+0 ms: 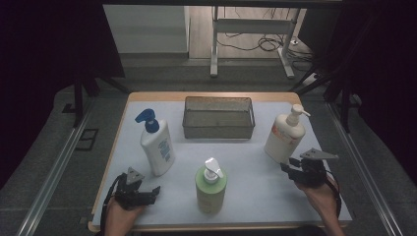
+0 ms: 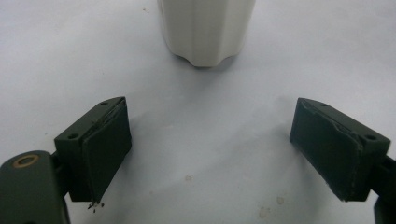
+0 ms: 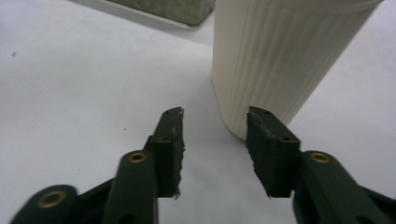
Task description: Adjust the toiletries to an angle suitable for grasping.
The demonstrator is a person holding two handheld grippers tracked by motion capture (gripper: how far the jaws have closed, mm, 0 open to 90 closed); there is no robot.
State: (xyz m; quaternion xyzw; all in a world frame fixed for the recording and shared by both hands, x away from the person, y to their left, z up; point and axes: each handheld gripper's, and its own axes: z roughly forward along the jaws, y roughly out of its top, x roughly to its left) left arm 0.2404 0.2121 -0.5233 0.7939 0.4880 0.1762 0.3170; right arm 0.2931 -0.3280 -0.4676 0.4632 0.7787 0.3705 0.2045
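Resting low near the front edge of the table point(image 1: 147, 101), the left gripper point(image 1: 150, 192) has its jaws spread very wide with nothing between them. In the left gripper view, the left gripper point(image 2: 208, 154) points at the bottom of the white bottle with the blue pump point(image 2: 207, 30), which stands a little way ahead of it and is not touched.

The right gripper point(image 1: 288, 166) sits just beside the cream bottle point(image 1: 284, 135), by its bottom. In the right gripper view, the right gripper point(image 3: 215, 140) has its jaws partly open, and it holds nothing. The cream bottle point(image 3: 285, 60) stands upright just past the tip of one jaw, and I cannot tell if that tip touches it.

The green bottle point(image 1: 211, 186) with a white pump stands between the two grippers, near the front of the table. The metal basket point(image 1: 218, 119) sits behind the green bottle, at the far side of the table. The white bottle with the blue pump point(image 1: 156, 142) stands to the left of the basket, and the cream bottle stands to its right.
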